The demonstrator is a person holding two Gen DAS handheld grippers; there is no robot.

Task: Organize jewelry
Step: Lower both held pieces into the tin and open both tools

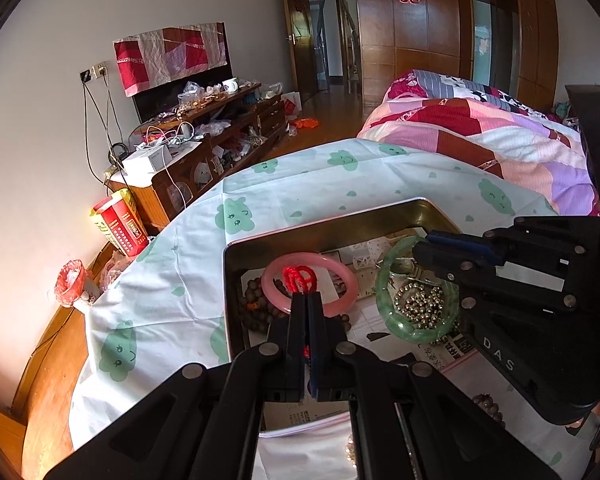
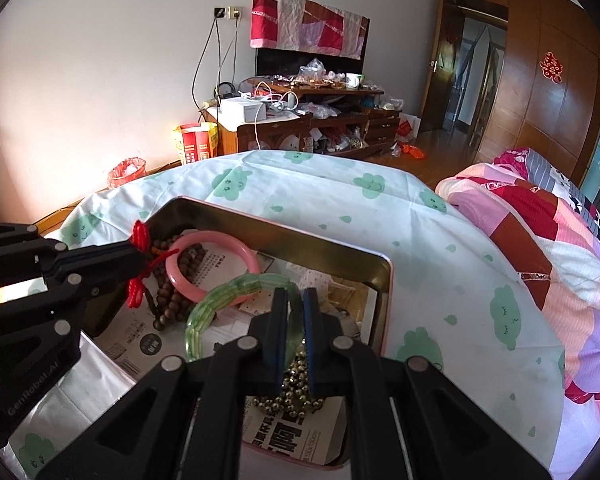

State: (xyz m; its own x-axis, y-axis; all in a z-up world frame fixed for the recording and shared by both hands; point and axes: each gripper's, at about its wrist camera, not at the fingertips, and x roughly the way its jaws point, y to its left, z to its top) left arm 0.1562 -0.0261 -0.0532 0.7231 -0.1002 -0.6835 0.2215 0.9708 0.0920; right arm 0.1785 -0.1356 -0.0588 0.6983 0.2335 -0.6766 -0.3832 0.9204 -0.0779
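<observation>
A metal tin (image 1: 332, 228) (image 2: 284, 236) lined with newspaper stands on the cloud-print cloth. My left gripper (image 1: 307, 300) (image 2: 134, 254) is shut on a red knotted cord (image 1: 299, 278) (image 2: 140, 240), held above the tin over a pink bangle (image 1: 342, 276) (image 2: 216, 240) and brown wooden beads (image 1: 254, 306) (image 2: 168, 304). My right gripper (image 2: 294, 300) (image 1: 420, 250) is shut on the rim of a green bangle (image 2: 228, 292) (image 1: 396, 320), tilted above a heap of small gold beads (image 1: 420, 306) (image 2: 296, 392).
The cloth-covered table (image 2: 340, 200) drops off at its far and left edges. A bed with a patchwork quilt (image 2: 540, 240) lies to the right. A cluttered TV cabinet (image 2: 300, 120), a red-lined bin (image 2: 126, 172) and a red box (image 1: 120, 224) stand by the wall.
</observation>
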